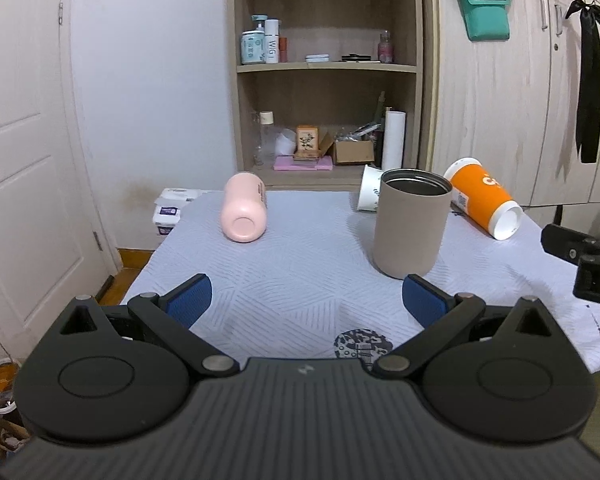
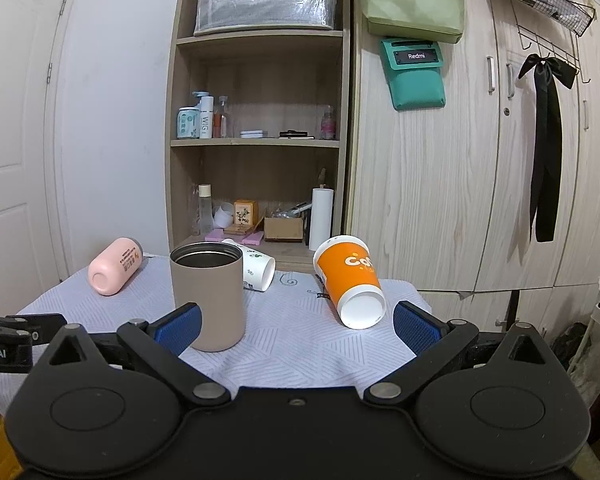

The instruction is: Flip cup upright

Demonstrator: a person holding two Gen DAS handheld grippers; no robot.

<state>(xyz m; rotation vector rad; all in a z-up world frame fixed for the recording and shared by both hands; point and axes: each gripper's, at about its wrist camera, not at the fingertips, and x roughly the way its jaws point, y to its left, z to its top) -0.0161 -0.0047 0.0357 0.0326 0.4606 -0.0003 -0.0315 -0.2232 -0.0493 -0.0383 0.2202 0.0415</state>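
Note:
A tan cup (image 1: 412, 224) (image 2: 207, 294) stands upright on the table, mouth up. A pink cup (image 1: 245, 213) (image 2: 114, 266) lies on its side at the far left. An orange paper cup (image 1: 483, 203) (image 2: 350, 280) lies on its side at the right, base towards me. A white paper cup (image 1: 370, 194) (image 2: 258, 272) lies on its side behind the tan cup. My left gripper (image 1: 307, 300) is open and empty near the front edge. My right gripper (image 2: 296, 328) is open and empty, the tan cup just beyond its left finger.
The table wears a pale patterned cloth (image 1: 300, 256) (image 2: 296, 344). A wooden shelf unit (image 1: 328, 68) (image 2: 260, 120) with bottles and boxes stands behind it. Wardrobe doors (image 2: 480, 160) are at the right, a white door (image 1: 24, 140) at the left. Tissue packs (image 1: 172, 210) sit past the table's left corner.

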